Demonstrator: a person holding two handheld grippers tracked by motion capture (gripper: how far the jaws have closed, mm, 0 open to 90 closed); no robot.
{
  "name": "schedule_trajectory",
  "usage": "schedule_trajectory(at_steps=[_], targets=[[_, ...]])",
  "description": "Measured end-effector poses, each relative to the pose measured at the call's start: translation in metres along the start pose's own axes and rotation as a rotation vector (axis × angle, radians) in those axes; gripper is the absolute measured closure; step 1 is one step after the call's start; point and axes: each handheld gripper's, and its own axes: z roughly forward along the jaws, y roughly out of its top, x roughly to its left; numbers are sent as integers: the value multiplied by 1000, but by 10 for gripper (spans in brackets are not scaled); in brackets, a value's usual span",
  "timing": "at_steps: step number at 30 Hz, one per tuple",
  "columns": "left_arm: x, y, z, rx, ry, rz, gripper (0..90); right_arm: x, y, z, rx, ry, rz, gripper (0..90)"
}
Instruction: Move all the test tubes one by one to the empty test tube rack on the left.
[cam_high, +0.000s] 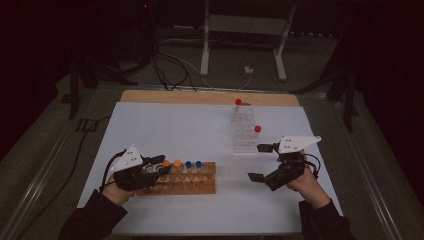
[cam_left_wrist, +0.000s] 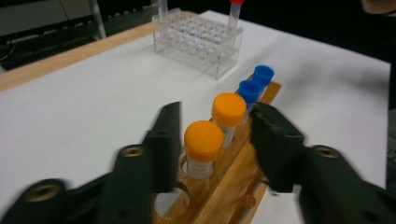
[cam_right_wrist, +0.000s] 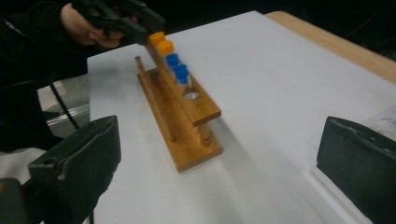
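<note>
Jaws of left gripper (cam_left_wrist: 212, 144) flank orange-capped tube (cam_left_wrist: 203, 147) (markings illegible).

Left tongs (cam_left_wrist: 212, 144) motion-blurred; clear rack (cam_right_wrist: 385, 116) cut by edge

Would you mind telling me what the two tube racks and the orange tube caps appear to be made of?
The near rack looks like wood with a light varnish: warm brown, grain visible along its top board. The far rack seems to be clear plastic, perhaps acrylic: see-through walls with bright edges. The orange caps look like smooth moulded plastic with a soft sheen. The left gripper stands open around the nearest one.
</note>
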Motion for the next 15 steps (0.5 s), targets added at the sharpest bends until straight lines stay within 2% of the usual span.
schedule_trajectory(at_steps=[4,8,9,10,13,15], targets=[[-1,0,-12,-50,1,2,366,-6,4,-7,-20,-43,-3,0],[-2,1,-20,-56,-9,-11,206,-16,9,-15,-38,-93,-1,0],[-3,0,-21,-64,-13,-24,162,-19,10,-17,-44,-111,-4,0],[-3,-1,-23,-67,-20,-23,157,-23,11,-18,-49,-132,-4,0],[-2,-4,-25,-63,-40,-18,25,-33,12,-20,-51,-174,5,0],[-2,-7,-28,-80,-35,-10,13,-41,12,-19,-48,-195,18,0]])
